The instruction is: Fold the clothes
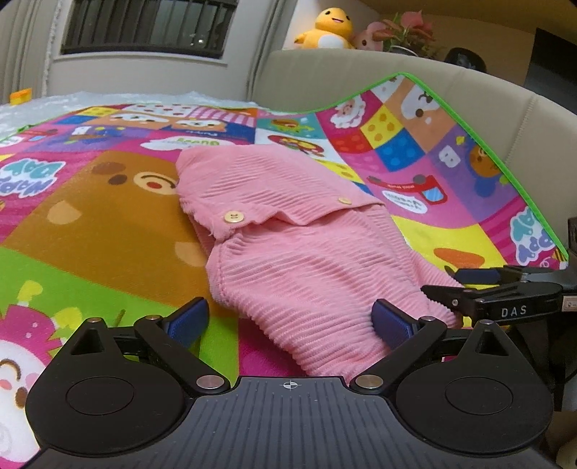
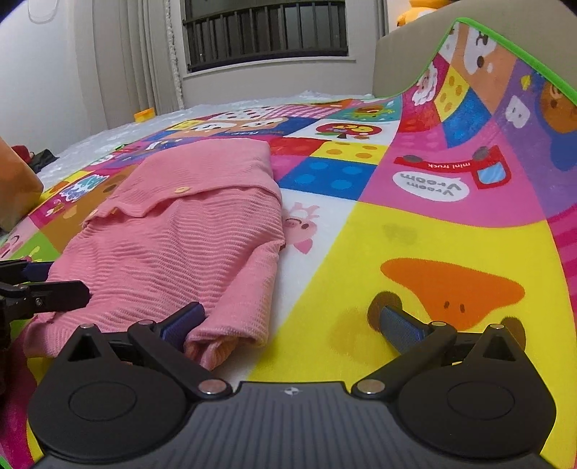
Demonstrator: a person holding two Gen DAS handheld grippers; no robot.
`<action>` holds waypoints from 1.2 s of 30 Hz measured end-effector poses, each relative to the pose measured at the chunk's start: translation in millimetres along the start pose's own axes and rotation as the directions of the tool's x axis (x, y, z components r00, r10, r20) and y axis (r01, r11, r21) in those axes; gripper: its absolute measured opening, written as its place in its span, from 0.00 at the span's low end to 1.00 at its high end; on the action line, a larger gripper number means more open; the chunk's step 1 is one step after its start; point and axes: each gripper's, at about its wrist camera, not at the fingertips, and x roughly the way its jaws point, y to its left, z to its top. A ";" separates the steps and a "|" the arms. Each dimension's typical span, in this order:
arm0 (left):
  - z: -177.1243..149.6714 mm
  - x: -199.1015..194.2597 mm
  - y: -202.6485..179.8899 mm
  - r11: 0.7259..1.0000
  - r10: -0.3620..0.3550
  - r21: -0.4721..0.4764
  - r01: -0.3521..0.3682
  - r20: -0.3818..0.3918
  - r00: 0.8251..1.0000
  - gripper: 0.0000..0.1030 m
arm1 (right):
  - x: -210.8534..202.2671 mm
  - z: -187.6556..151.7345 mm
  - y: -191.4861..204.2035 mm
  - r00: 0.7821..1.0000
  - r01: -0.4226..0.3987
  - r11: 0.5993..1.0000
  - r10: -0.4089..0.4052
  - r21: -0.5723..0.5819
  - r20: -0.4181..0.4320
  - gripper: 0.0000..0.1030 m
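A pink ribbed garment (image 1: 299, 259) with pale buttons lies folded on the colourful play mat (image 1: 108, 223). My left gripper (image 1: 290, 323) is open, low over the mat, and the garment's near edge lies between its blue pads. My right gripper (image 2: 292, 326) is open too. Its left pad (image 2: 184, 324) touches the near right corner of the garment (image 2: 187, 231), and its right pad rests over bare mat (image 2: 396, 252). Each gripper shows in the other's view: the right gripper (image 1: 443, 285) at the garment's right edge, the left gripper (image 2: 68, 277) at its left.
The mat's right side curls up against a beige sofa back (image 1: 360, 72). A yellow plush toy (image 1: 330, 30), a pink one and a potted plant (image 1: 407, 32) sit on the sofa top. A barred window (image 2: 267, 32) is behind. An orange-brown object (image 2: 14, 180) stands at far left.
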 end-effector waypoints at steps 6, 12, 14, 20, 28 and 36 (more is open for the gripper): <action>0.3 0.0 -0.3 1.000 0.005 0.004 -0.005 -0.006 1.000 0.97 | -3.8 -9.3 3.6 0.999 0.019 1.000 -0.019 0.000 0.047 1.00; 1.1 -1.2 -0.4 1.000 0.009 -0.009 -0.009 -0.009 1.000 0.97 | -5.6 -10.6 -1.9 0.998 -0.003 0.999 0.001 0.037 0.055 1.00; 4.5 -5.9 -0.2 0.999 0.006 -0.040 -0.007 -0.016 1.000 0.97 | -5.5 -9.9 -4.1 0.999 -0.015 0.999 0.013 0.042 0.050 1.00; 37.8 -35.8 3.7 0.967 -0.203 -0.133 0.216 0.106 0.973 0.97 | -5.1 -15.0 -2.5 0.997 -0.012 0.999 0.010 0.036 0.075 1.00; 66.3 34.2 -8.2 0.992 -0.126 -0.018 0.126 -0.016 0.992 0.97 | -8.7 -6.8 -9.6 0.997 -0.059 0.998 0.057 0.038 0.045 1.00; 48.6 49.6 16.2 0.984 -0.169 -0.065 0.167 -0.039 0.985 0.98 | -0.3 78.1 -14.6 0.988 -0.112 0.991 0.119 -0.075 0.098 1.00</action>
